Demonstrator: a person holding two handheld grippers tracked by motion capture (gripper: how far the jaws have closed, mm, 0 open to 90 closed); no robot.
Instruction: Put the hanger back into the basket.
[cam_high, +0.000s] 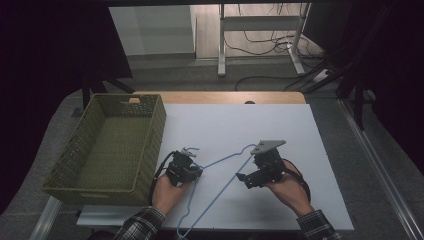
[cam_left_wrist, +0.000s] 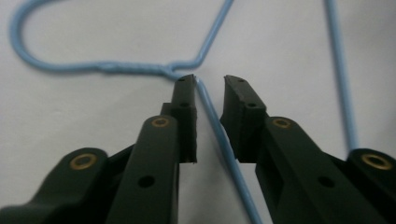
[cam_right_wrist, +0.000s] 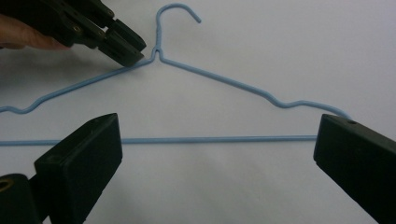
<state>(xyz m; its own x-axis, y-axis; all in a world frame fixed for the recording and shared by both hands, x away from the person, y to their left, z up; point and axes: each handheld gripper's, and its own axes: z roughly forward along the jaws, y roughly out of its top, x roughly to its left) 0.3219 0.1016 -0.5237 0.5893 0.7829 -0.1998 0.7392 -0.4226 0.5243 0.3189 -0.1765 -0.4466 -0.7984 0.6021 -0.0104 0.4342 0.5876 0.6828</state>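
Blue wire hanger (cam_high: 220, 172) laid flat on white table (cam_high: 280, 130), lower centre of the high view, just right of the woven basket (cam_high: 107, 145).

Left gripper (cam_high: 192, 172) is seen at the hanger's neck, lower left of centre. In the left gripper view its jaws are slightly parted, with the shoulder wire (cam_left_wrist: 219, 140) between them and no pad pressed on it. Right gripper (cam_high: 246, 180) is seen over the hanger's lower bar, jaws spread wide, nothing held. No brand, label or readable writing is made out.
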